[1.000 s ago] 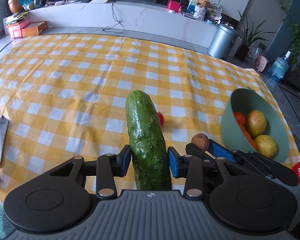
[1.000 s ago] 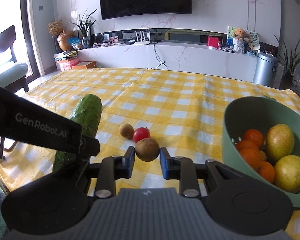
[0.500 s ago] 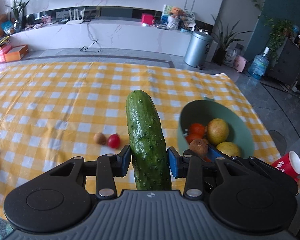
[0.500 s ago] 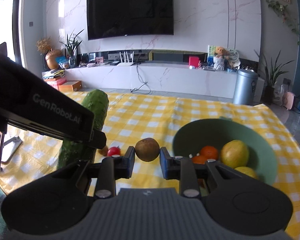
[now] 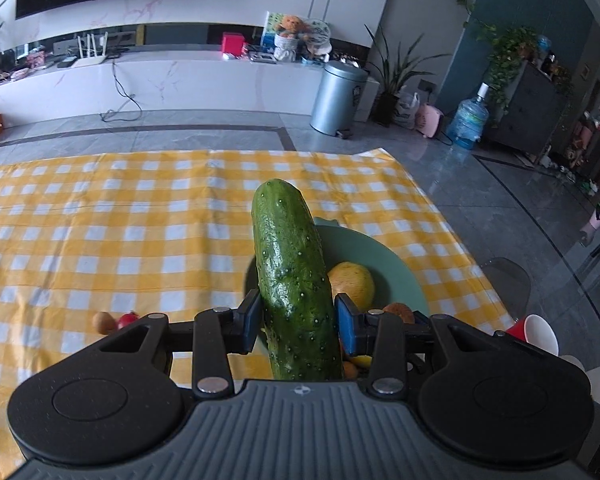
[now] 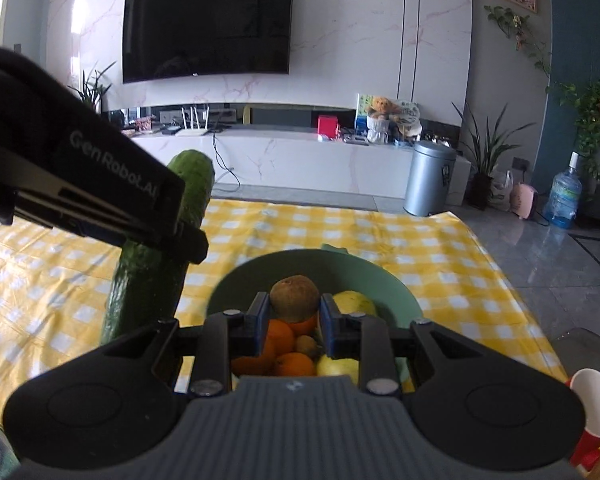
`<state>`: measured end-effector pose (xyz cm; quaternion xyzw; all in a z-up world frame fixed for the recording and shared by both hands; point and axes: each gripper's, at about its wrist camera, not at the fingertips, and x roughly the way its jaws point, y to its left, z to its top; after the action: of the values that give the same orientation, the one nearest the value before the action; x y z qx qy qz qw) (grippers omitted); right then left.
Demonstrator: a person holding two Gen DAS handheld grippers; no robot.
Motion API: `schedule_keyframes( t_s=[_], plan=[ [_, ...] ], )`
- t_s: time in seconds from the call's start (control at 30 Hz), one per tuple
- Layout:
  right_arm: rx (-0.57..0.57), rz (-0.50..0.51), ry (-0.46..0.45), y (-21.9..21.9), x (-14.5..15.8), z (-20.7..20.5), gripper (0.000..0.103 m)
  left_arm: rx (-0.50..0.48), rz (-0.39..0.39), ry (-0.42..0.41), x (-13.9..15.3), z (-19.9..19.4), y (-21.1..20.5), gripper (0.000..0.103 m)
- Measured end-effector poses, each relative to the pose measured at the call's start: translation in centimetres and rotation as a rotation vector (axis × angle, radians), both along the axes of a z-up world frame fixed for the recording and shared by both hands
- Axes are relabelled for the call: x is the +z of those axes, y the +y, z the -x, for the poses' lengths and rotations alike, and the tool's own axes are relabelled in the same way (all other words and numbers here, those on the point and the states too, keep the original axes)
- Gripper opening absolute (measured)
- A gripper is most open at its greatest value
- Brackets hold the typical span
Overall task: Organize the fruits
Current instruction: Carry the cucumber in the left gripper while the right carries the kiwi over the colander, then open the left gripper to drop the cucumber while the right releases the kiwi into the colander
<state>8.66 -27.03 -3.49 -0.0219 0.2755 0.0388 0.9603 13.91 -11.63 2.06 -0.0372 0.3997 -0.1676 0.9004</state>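
At lower centre of the left wrist view, the left gripper (image 5: 296, 322) clamps a cucumber (image 5: 292, 280) whose lower end is cut off behind the gripper body. In the right wrist view the right gripper (image 6: 294, 322) pinches a brown round fruit (image 6: 295, 298) above the green bowl (image 6: 396, 288). The bowl holds oranges (image 6: 280, 336) and yellow fruits (image 6: 354, 302), partly hidden by the fingers. Left of it the checked tablecloth (image 5: 100, 220) lies open, with a small brown fruit (image 5: 103, 322) and tomato (image 5: 127, 319). The cloth's right edge is near a red cup (image 5: 534, 330).
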Motion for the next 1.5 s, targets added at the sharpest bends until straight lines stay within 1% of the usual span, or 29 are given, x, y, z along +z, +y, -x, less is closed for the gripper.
schedule_keyframes(
  t_s=[0.17, 0.3, 0.37, 0.53, 0.67, 0.8, 0.97, 1.1, 1.13, 1.23, 1.5],
  plan=[
    [0.025, 0.043, 0.052, -1.2, 0.1, -1.2, 0.023, -0.041, -0.017, 0.028, -0.8, -1.5, -2.2, 0.044],
    [0.064, 0.07, 0.092, -2.1, 0.0, -2.2, 0.023, -0.067, -0.012, 0.066, -1.5, -3.0, -3.3, 0.044],
    [0.07, 0.092, 0.116, -2.6, -0.3, -2.8, 0.023, -0.08, -0.028, 0.082, -1.9, -3.7, -3.8, 0.044],
    [0.122, 0.066, 0.194, -3.7, -0.7, -4.5, 0.023, -0.108, -0.058, 0.13, -3.5, -5.1, -4.7, 0.044],
    [0.17, 0.067, 0.254, -3.8, -1.3, -5.6, 0.023, -0.125, -0.075, 0.172, -4.9, -5.9, -5.0, 0.044],
    [0.197, 0.082, 0.295, -3.9, -2.0, -6.7, 0.023, -0.148, -0.067, 0.207, -5.7, -6.7, -5.1, 0.044],
    [0.217, 0.106, 0.327, -4.0, -2.4, -7.7, 0.023, -0.167, -0.059, 0.249, -6.7, -7.7, -5.2, 0.044],
    [0.236, 0.098, 0.353, -4.3, -2.8, -8.5, 0.023, -0.175, -0.059, 0.274, -7.8, -8.1, -5.4, 0.044],
    [0.24, 0.099, 0.357, -4.3, -2.9, -8.7, 0.023, -0.172, -0.053, 0.274, -8.0, -8.2, -5.3, 0.044],
    [0.245, 0.104, 0.359, -4.3, -3.2, -8.9, 0.023, -0.169, -0.073, 0.263, -8.1, -8.4, -5.3, 0.044],
    [0.254, 0.101, 0.382, -4.3, -4.0, -9.7, 0.023, -0.169, -0.029, 0.285, -8.5, -8.9, -4.4, 0.045]
  ],
)
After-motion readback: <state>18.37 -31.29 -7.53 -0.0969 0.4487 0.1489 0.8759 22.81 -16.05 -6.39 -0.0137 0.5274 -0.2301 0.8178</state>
